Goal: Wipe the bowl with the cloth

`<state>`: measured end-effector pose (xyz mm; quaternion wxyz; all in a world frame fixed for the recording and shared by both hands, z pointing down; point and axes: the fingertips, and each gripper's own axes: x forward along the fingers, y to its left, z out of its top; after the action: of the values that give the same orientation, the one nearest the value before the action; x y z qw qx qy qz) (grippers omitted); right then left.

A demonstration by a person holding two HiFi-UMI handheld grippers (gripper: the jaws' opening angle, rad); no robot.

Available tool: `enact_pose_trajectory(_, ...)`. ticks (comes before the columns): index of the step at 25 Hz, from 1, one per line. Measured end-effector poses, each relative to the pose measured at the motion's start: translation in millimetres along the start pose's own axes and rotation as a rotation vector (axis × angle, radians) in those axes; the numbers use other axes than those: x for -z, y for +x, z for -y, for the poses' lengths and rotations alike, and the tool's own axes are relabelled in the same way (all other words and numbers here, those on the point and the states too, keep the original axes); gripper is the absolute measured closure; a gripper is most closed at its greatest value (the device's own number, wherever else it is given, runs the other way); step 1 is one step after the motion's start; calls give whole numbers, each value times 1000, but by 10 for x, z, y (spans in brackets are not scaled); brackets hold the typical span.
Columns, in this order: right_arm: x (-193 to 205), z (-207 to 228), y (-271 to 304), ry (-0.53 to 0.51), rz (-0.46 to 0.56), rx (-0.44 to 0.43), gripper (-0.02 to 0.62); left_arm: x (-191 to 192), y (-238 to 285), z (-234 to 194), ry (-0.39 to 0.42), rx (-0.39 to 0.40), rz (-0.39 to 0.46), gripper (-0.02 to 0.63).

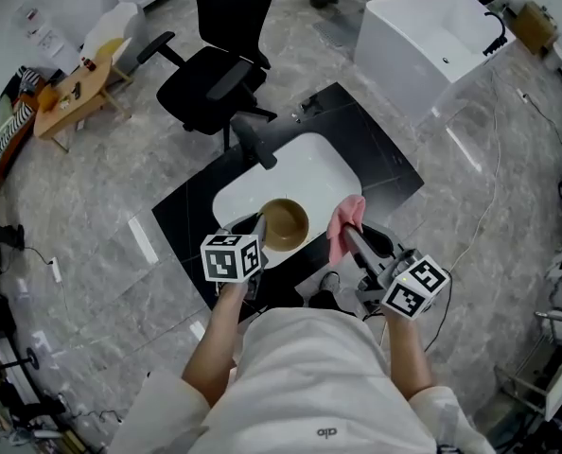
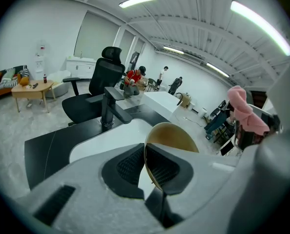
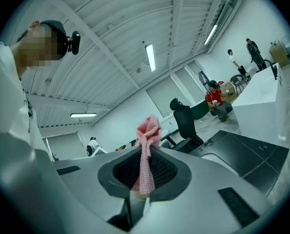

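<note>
Looking down in the head view, the brown bowl (image 1: 285, 223) sits just below the middle of the frame, over the near edge of the white sink (image 1: 290, 170) set into the black table (image 1: 191, 211). Its opening faces up toward the camera. The left claw (image 1: 260, 226) meets the bowl at its left rim. The bare left forearm rises from the lower middle of the frame, with the marker cube on top. The pink cloth (image 1: 343, 221) is just to the right of the bowl, and I cannot tell whether they touch. It hangs as a narrow bunch whose long axis runs up and down the frame. The right claw (image 1: 350, 234) holds it and points toward the upper left, with the right forearm coming in from the lower right.

In the left gripper view, the left claw (image 2: 145, 155) is closed on the bowl (image 2: 173, 133). The thin rim stands almost upright between the two dark pads, and the hollow faces the right of the frame. The sink (image 2: 111, 136) and a black faucet (image 2: 109, 110) lie behind, and the cloth (image 2: 243, 110) shows at the right edge.

In the right gripper view, the right claw (image 3: 146, 162) is clamped on the cloth (image 3: 148, 128). The cloth's length runs along the claw, and a knotted bunch stands up past the tips against the ceiling.
</note>
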<state>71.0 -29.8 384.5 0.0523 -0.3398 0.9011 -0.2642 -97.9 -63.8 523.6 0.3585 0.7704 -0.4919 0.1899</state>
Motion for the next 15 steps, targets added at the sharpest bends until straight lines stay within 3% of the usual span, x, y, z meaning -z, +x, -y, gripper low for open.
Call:
enact_pose_trajectory(11, 268, 202, -286, 46, -16, 152, 566, 282, 483, -456, -46, -18, -116, 581)
enact_pose_trajectory(15, 428, 261, -290, 56, -57, 175, 566, 446, 702, -519, -24, -7, -171, 581)
